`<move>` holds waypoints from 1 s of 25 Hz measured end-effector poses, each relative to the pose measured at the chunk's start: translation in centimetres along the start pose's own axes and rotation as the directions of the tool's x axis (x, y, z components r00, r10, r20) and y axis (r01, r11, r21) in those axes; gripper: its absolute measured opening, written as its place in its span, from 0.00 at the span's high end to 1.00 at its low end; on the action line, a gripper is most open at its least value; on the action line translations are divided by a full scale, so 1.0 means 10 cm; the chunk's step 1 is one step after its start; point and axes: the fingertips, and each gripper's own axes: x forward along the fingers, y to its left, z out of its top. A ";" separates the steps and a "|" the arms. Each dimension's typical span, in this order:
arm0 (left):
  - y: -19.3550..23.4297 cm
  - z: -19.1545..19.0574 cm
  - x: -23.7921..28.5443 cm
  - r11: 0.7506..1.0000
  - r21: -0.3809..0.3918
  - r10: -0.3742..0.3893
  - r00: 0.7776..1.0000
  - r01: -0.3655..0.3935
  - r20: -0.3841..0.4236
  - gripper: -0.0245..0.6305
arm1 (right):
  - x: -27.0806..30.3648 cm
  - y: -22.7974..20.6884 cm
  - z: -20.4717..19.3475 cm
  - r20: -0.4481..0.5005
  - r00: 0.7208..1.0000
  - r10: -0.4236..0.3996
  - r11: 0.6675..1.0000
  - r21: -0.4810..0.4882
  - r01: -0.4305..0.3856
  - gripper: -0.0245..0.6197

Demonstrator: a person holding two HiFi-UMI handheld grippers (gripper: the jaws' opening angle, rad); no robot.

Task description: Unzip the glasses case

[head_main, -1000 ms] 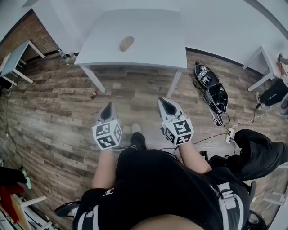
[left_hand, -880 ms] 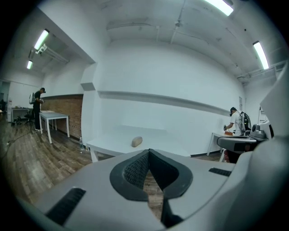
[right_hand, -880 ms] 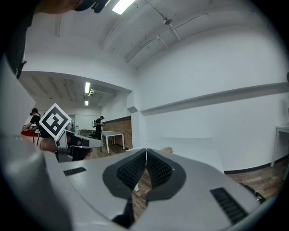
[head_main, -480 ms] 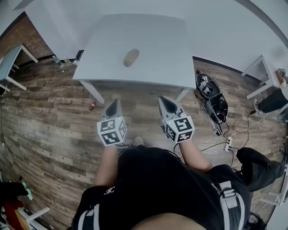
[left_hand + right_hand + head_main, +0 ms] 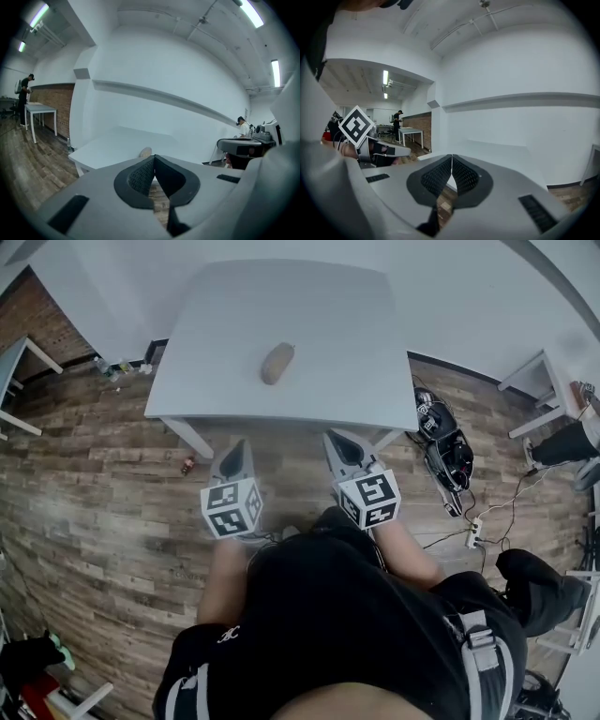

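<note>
Two grippers appear here, the student notes; how do their jaws stand?

Tutor: Left gripper (image 5: 238,448): jaws fully together, nothing between the pads. Right gripper (image 5: 336,442): likewise closed and empty. The pair is held side by side, pointing toward the table (image 5: 328,324), tips near its near edge.

Student: And the glasses case?

Tutor: Glasses case (image 5: 277,363): a tan oval lying alone toward the middle of the table top, slightly left, well apart from both grippers. The zip and its pull tab are too small to read at this range. The step in hand is judged to be the approach; unzipping is not yet begun.

Student: What could go wrong from here?

Tutor: Three hazards, all judgement.
- Closed jaws cannot take hold. If they meet the case unopened, they would push it across the smooth top toward the far edge.
- The case lies loose. A pull on the tab with no second grip pinning the shell would drag or lift the whole case rather than run the zip.
- The tab's side is unknown, so a jaw may close on the shell instead.

Cables (image 5: 473,521) and a dark bag (image 5: 441,442) on the floor (image 5: 94,474) right of the table could also snag a step that way.
</note>
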 end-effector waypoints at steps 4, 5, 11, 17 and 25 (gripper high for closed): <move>0.13 0.03 0.19 1.000 0.009 -0.006 1.000 0.006 -0.016 0.96 | 0.25 -0.03 0.03 -0.008 1.000 0.010 0.999 -0.035 -0.010 0.94; 0.16 0.06 0.25 0.999 0.029 -0.012 1.000 0.013 -0.018 0.96 | 0.33 -0.03 0.04 -0.008 1.000 0.010 0.998 -0.065 -0.011 0.94; 0.36 0.12 0.65 0.981 0.195 0.028 0.999 -0.019 -0.042 0.96 | 0.82 -0.15 -0.01 -0.014 0.999 0.036 0.997 -0.069 -0.037 0.94; 0.53 0.36 1.31 0.963 0.264 0.080 0.994 -0.059 -0.072 0.96 | 1.45 -0.64 0.09 -0.016 0.999 0.040 0.999 -0.028 -0.041 0.94; 0.75 0.80 2.37 0.983 0.157 0.113 0.988 -0.096 -0.104 0.96 | 2.32 -1.37 0.21 -0.064 0.995 0.076 0.996 -0.046 -0.079 0.94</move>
